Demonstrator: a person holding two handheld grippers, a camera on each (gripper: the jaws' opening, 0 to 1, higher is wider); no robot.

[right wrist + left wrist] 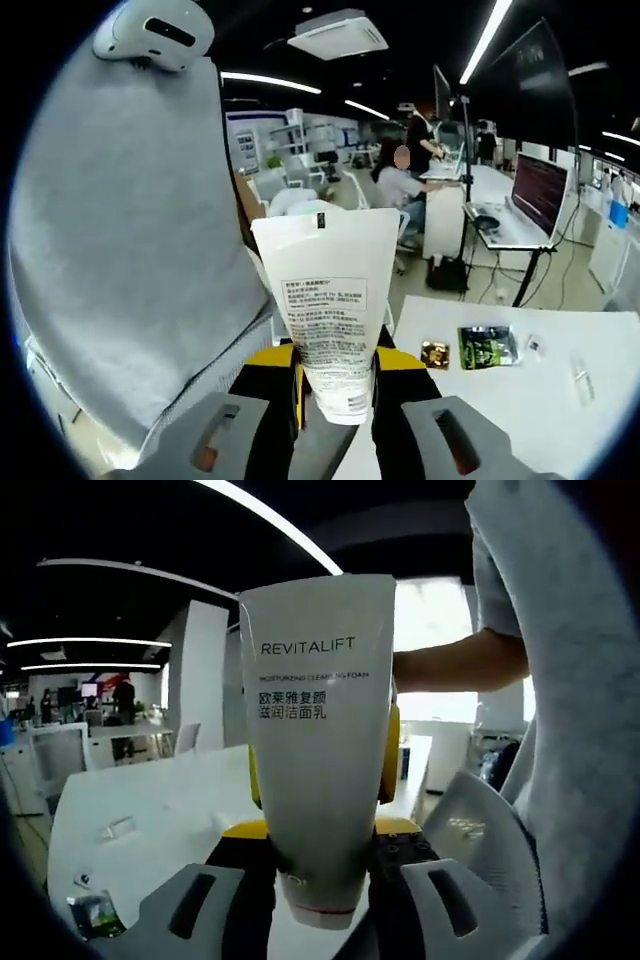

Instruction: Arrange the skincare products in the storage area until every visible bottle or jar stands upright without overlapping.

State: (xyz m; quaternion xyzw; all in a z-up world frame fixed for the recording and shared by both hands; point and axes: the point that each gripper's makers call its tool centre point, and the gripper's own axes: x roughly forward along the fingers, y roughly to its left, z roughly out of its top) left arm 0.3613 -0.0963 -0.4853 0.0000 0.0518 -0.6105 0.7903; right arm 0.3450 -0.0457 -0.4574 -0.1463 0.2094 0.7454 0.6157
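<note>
Office behind, white bench (pixel 150 810) below: both grippers' fingers (pixel 200 905) (pixel 225 435) clamp one soft, light tube (pixel 320 730) (pixel 330 300) near its cap—likely squashy, so grip the stiffer shoulder.

- White worktop (pixel 150 810), with a small green packet (pixel 95 912) near its edge.
- In the right gripper view, a green packet (pixel 487 346) lies beside a small gold one (pixel 435 354).
- Monitor (pixel 540 190) on a desk.
- Seated person (pixel 405 190) behind.
- Grey sleeve (pixel 120 250).
</note>
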